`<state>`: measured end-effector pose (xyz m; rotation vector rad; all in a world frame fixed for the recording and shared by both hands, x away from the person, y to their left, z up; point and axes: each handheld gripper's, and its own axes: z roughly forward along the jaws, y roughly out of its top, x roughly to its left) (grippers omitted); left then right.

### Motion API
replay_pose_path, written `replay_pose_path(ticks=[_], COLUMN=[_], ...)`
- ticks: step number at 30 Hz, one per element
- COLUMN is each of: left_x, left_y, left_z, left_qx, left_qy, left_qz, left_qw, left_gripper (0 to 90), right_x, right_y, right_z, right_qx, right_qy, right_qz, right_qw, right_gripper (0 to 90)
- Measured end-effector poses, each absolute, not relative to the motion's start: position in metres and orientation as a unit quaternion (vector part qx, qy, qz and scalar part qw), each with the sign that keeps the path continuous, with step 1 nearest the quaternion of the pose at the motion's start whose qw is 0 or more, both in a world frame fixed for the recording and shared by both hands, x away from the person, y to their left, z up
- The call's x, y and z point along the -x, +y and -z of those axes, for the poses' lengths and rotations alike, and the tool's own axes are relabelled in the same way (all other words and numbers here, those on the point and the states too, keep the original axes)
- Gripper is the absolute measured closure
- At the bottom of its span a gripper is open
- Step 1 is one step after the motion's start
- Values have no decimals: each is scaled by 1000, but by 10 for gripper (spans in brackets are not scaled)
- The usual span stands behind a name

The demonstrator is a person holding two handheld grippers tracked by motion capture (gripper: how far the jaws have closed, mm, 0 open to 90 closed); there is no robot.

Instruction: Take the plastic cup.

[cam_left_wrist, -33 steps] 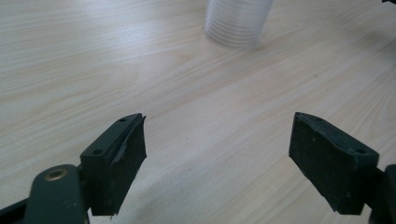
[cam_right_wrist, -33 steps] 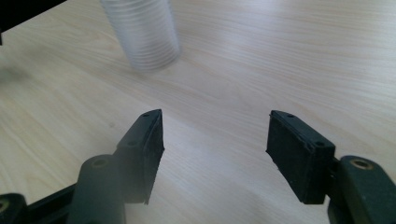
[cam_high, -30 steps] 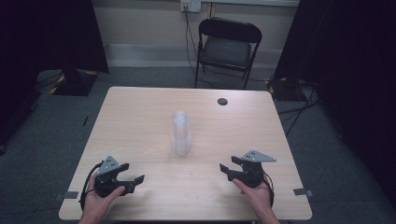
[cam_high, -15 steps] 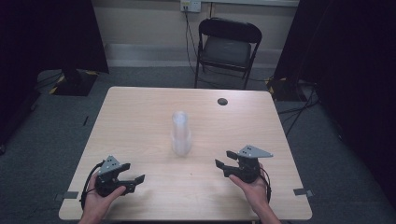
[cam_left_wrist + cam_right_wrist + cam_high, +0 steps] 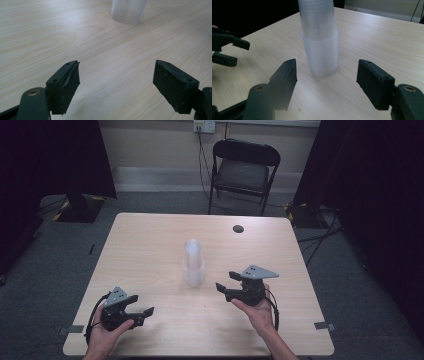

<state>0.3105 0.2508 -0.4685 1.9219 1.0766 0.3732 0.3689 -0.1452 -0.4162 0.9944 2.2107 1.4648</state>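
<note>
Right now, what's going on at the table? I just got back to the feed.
A person holds a gripper in each hand at a wooden table. The right gripper, jaws open, is aimed at the upside-down stack of clear plastic cups in the middle, close to it but not touching. The left gripper, also open, rests near the front edge, well short of the stack. Nothing is gripped yet.

The cup stack (image 5: 320, 40) is cut off by the top edge in the right gripper view and motion-blurred. In the left gripper view only its base (image 5: 128, 11) is in frame. The dark disc (image 5: 238, 228) beyond the stack on the counter (image 5: 150, 245) is too small to identify.
</note>
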Motion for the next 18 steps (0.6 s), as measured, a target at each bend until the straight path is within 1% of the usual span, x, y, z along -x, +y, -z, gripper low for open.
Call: replay_pose_path(ticks=[2, 4, 7, 11, 18], left_x=[-310, -310, -310, -311, -311], left_y=[251, 250, 250, 250, 250], left_z=[469, 469, 469, 469, 470], left_qx=[-774, -774, -774, -774, -777], left_qy=[433, 434, 434, 437, 435], left_qz=[-149, -147, -146, -145, -145], left_qw=[438, 437, 436, 435, 432], left_gripper=[210, 210, 209, 209, 209], right_x=[-372, -374, -380, -387, -397], right_y=[-140, -137, -129, -121, -113], right_z=[415, 414, 408, 402, 397], right_qx=[-342, -342, -336, -329, -323], right_qy=[773, 773, 769, 770, 775], right_qz=[-514, -514, -525, -528, -525], right_qw=[147, 147, 142, 138, 137], right_gripper=[297, 297, 268, 253, 262])
